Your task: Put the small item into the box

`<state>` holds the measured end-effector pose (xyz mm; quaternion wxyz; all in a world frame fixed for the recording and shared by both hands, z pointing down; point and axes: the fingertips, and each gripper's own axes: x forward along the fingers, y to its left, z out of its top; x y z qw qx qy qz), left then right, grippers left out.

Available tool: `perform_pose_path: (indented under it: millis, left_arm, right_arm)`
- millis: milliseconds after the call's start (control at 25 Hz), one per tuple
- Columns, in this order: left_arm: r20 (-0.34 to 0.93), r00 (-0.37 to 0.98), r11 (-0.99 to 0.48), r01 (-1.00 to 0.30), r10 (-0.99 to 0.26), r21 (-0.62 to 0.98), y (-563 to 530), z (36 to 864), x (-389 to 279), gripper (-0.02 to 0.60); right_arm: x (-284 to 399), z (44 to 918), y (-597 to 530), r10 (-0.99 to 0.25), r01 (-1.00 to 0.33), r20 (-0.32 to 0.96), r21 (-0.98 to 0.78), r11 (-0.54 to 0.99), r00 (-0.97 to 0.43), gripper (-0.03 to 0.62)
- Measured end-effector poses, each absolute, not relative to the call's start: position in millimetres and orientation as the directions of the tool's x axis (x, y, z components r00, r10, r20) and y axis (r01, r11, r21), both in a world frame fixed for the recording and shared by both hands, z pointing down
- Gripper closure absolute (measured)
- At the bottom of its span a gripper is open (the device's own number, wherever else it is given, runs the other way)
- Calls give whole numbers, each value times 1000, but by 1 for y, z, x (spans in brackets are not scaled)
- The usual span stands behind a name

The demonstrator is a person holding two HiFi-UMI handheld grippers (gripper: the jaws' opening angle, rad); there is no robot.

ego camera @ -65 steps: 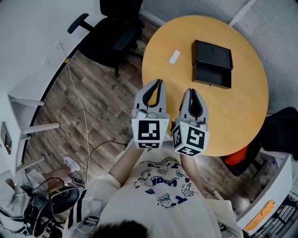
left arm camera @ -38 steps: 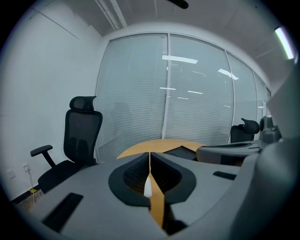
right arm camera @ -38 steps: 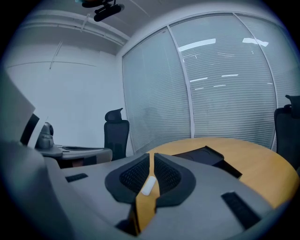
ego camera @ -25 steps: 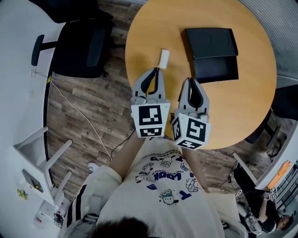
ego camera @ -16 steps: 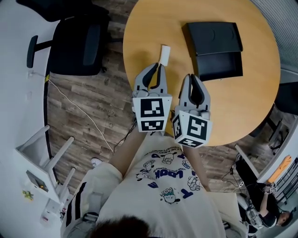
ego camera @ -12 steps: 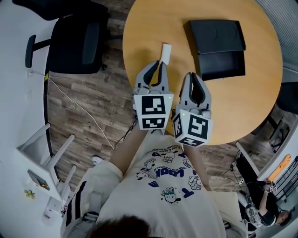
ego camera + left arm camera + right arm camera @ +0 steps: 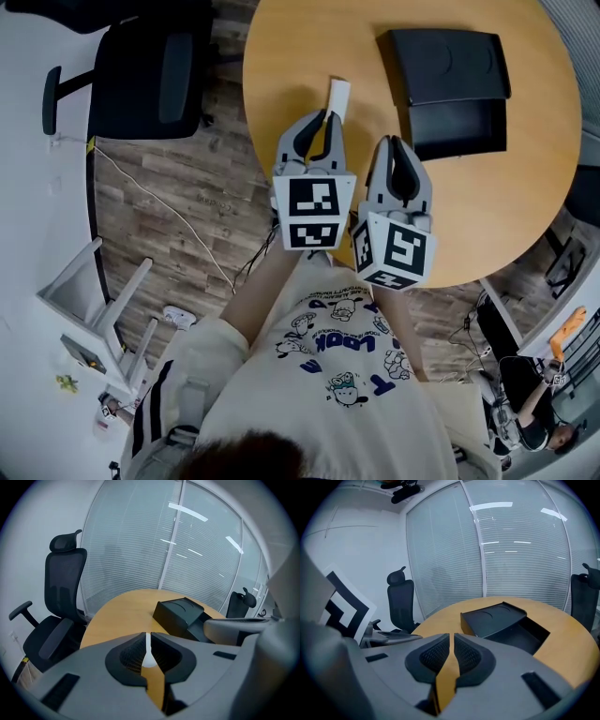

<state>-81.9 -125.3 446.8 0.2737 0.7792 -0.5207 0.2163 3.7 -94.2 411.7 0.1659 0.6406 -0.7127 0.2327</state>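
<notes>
Head view: left gripper (image 7: 326, 117) and right gripper (image 7: 394, 142) are both clenched and empty. Small white item (image 7: 338, 96) lies on the table (image 7: 286, 56) just beyond the left gripper's tips, left of the open black box (image 7: 455, 89).

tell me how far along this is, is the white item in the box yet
Not yet. Done: the box stands open. In hand: nothing; the item lies on the table just beyond the left gripper, whose fingers are shut and empty. The right gripper is shut and empty too. To do: open, grasp the item, carry it to the box, release.
</notes>
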Motion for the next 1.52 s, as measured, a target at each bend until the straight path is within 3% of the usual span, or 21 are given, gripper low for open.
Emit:
perform_pose_path:
  millis: [200,320,840,1520]
  left_arm:
    - [642,373,-307,-926,-670,218,-131,455,-80,561]
    - [655,375,-300,-926,-656,230,-133,460,-80,497]
    - [709,390,-310,-918,-587,248,-135,493,-65,443]
    - [758,397,-299,-914,-517,275,-130,519,-65,420]
  right_arm:
    - [4,418,-99,-822,-990,555,-124,69,-127,548]
    - [6,422,-101,-814,-990,567,-127,66,-127,548]
    - [19,444,-96,-782,-990,612,-134,42,-116,548]
    - [22,456,-84,-760,-991,642,-131,18,-98,548]
